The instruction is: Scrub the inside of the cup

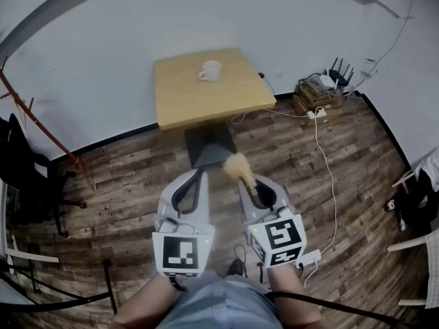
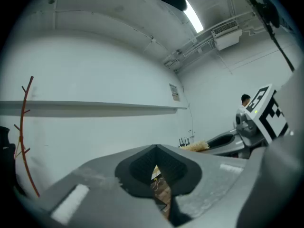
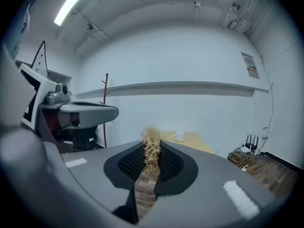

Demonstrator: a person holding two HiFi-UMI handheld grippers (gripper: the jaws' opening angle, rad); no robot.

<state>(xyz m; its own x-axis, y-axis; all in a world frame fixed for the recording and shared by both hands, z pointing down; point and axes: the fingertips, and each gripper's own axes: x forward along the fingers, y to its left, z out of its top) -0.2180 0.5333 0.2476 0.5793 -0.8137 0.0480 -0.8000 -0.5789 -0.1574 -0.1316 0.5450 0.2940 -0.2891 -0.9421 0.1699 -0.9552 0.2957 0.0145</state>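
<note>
A white cup [image 1: 211, 70] stands on a small square wooden table [image 1: 185, 94] far ahead, against the white wall. Both grippers hang low over the wood floor, well short of the table. My right gripper [image 1: 248, 184] is shut on a straw-coloured fibre scrubber [image 1: 238, 166], whose tuft sticks out forward past the jaws. The right gripper view shows the scrubber [image 3: 152, 148] pinched between the dark pads, with the cup [image 3: 179, 137] small behind it. My left gripper [image 1: 199, 173] is shut with nothing in it; its jaws [image 2: 156, 167] meet in the left gripper view.
A router on a box [image 1: 322, 91] sits at the wall to the right, and a white cable [image 1: 322, 149] runs across the floor to a power strip [image 1: 310, 257]. A red coat stand [image 1: 41, 125] and a dark chair [image 1: 27, 177] are on the left. A person [image 2: 245, 100] stands far off.
</note>
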